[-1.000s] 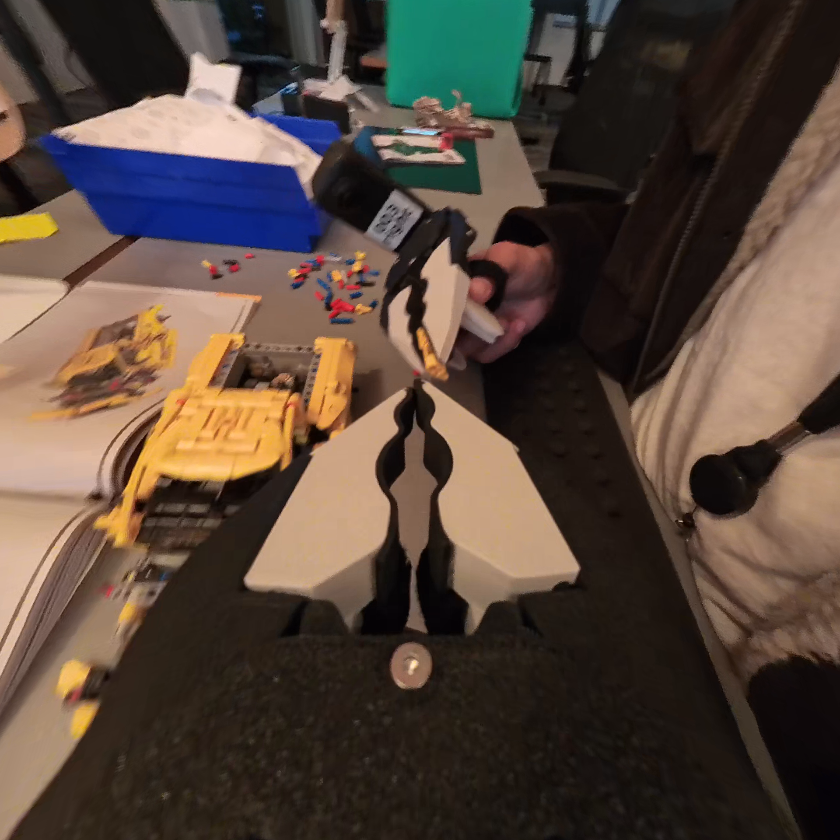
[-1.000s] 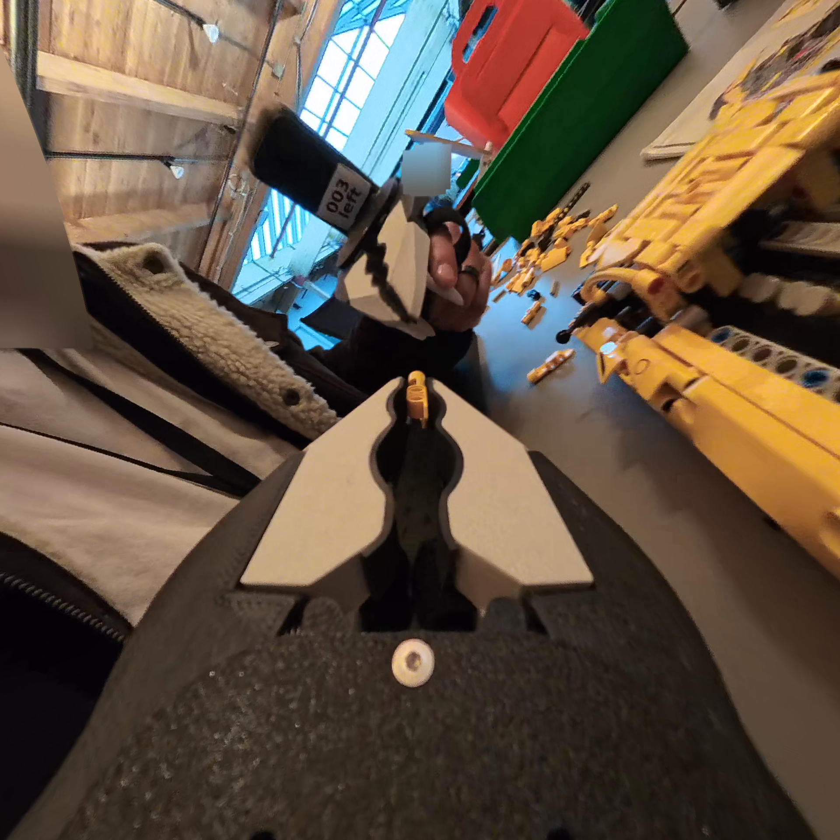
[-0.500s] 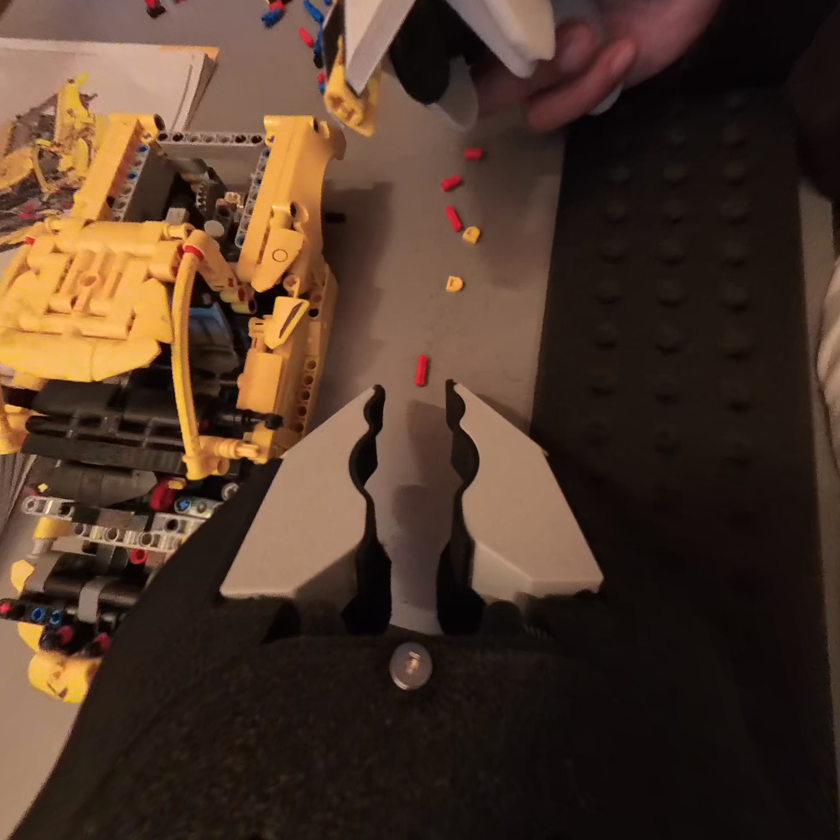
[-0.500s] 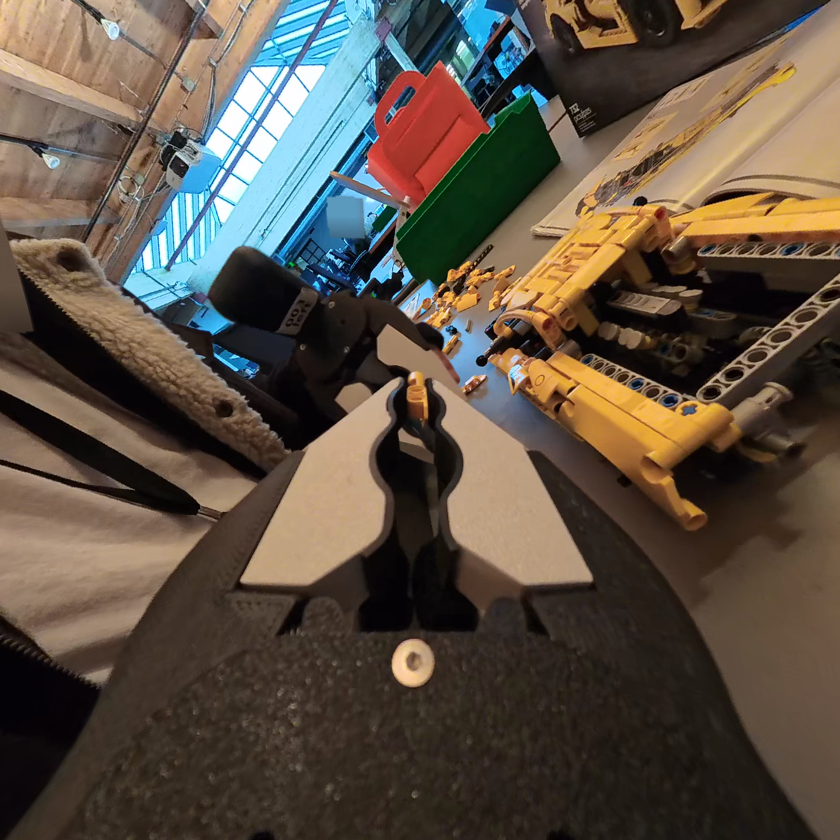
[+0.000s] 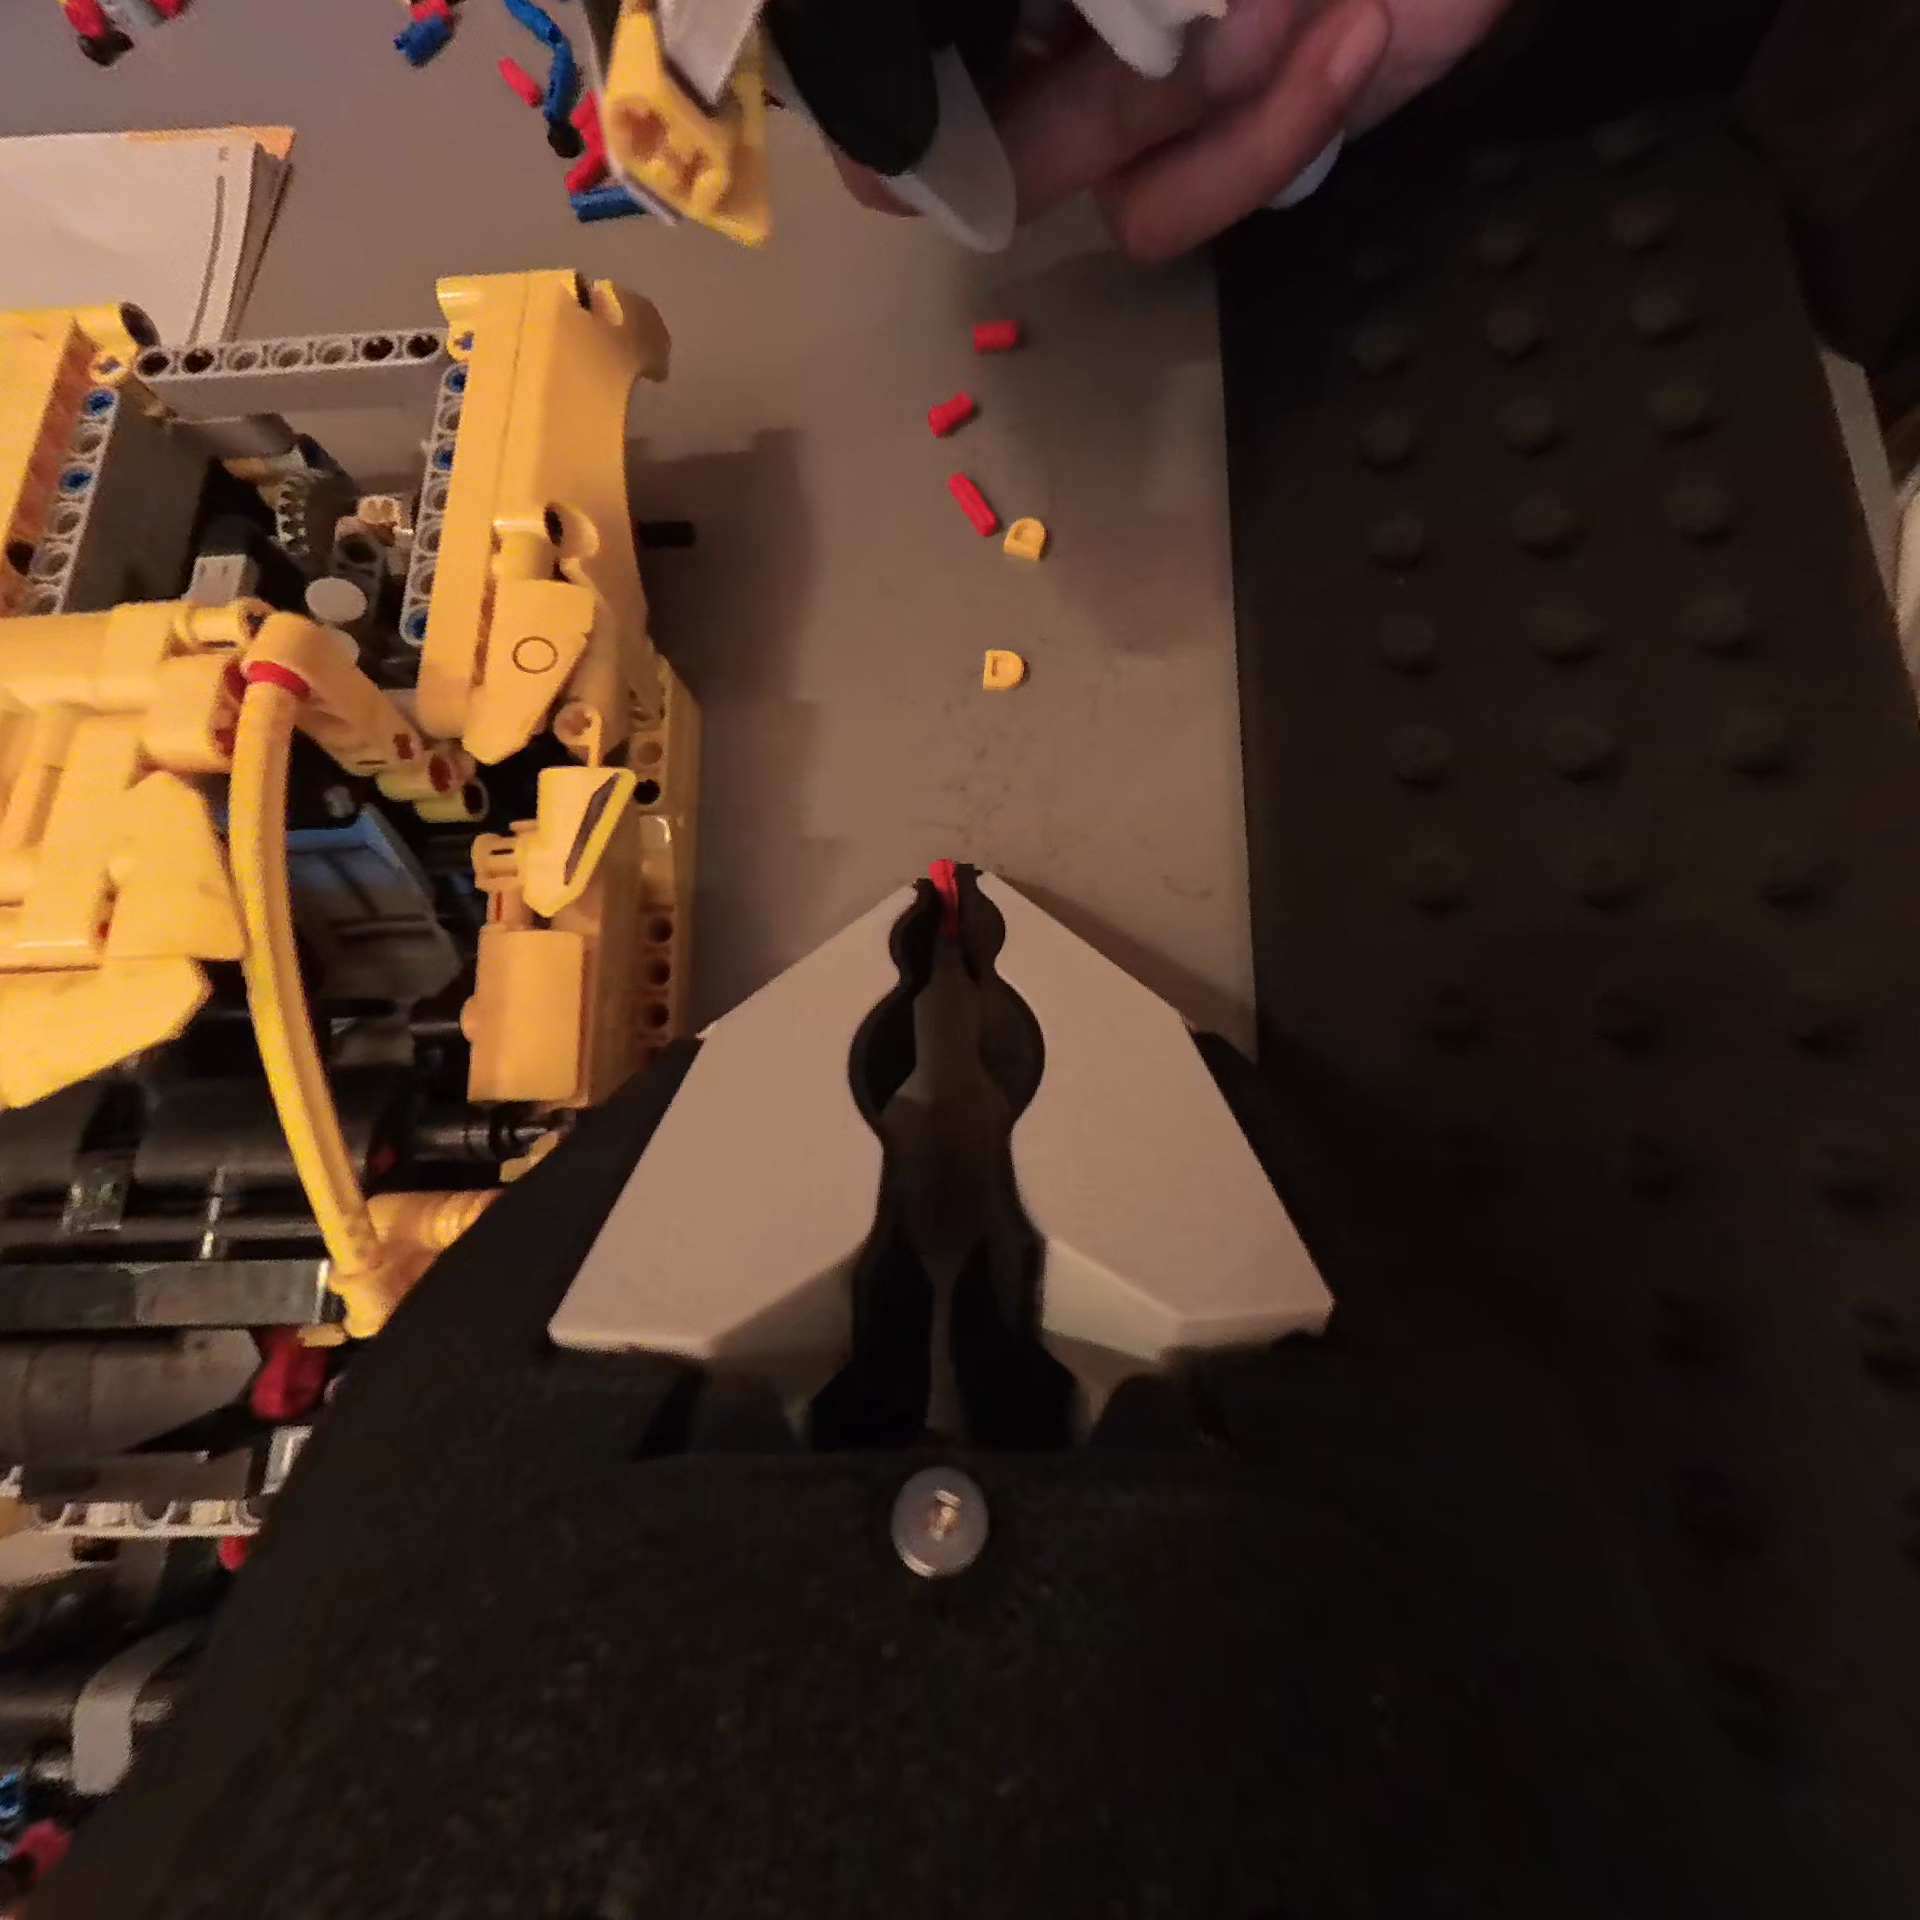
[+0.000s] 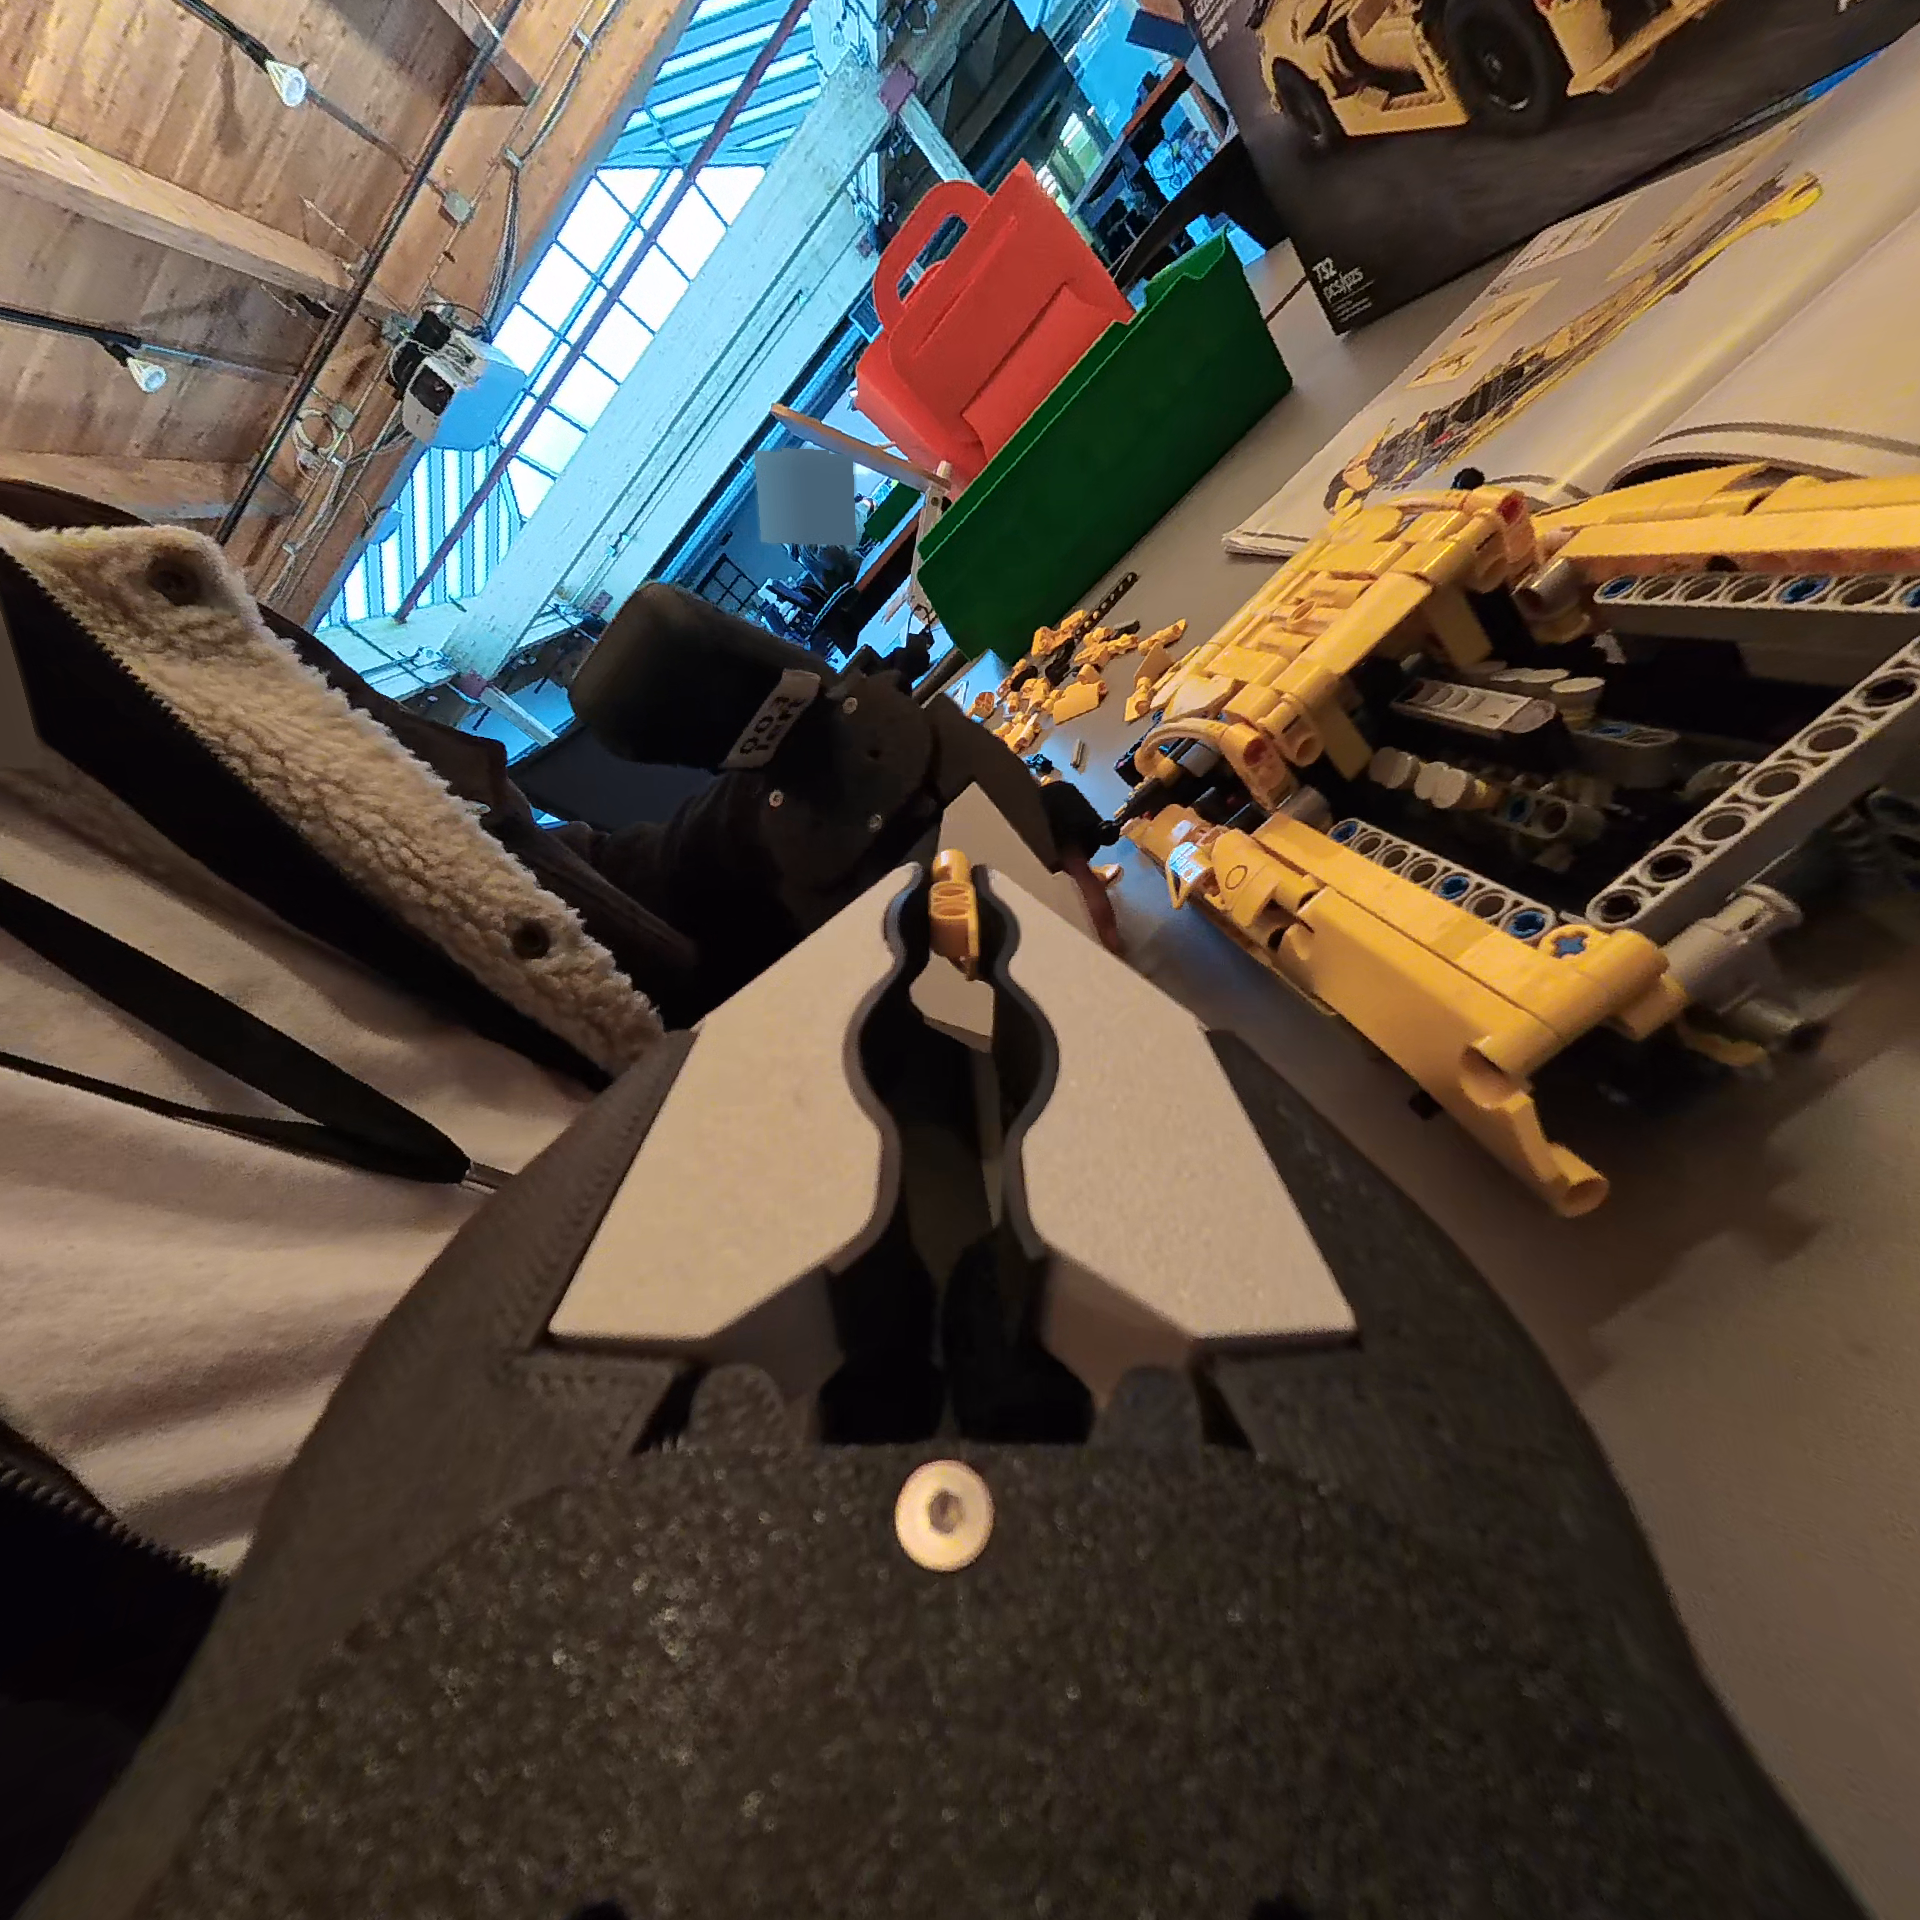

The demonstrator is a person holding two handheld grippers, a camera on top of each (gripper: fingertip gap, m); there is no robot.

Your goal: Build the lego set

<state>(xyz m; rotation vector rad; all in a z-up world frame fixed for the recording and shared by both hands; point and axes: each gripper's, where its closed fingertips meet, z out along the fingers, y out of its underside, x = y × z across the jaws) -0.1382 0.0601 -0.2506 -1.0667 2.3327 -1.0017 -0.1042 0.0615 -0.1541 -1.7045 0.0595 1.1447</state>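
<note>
Left tool [image 5: 943,883]: closed down to a sliver on a small red pin [image 5: 943,878], pinched at the very tips, low over the grey counter [image 5: 883,727].
Right tool [image 6: 954,894]: nearly shut, gripping a small yellow connector [image 6: 954,912] between its tips; in the left wrist view the connector shows at 11 o'clock, well apart from the pin.
Pin axis: runs roughly along the fingers, 12 to 6 o'clock, tip poking forward.
Key relation: the connector's holes face the left tool, so I judge the pin must travel up toward 11 o'clock and meet a hole end-on.
Model [image 5: 520,644]: yellow car build at 9 o'clock, just beside the left tool.
Loose parts: three red pins [image 5: 951,412] and two yellow bits [image 5: 1003,668] at 12 o'clock.
Nearer hand: the left holds the pin; the right offers the socket.
</note>
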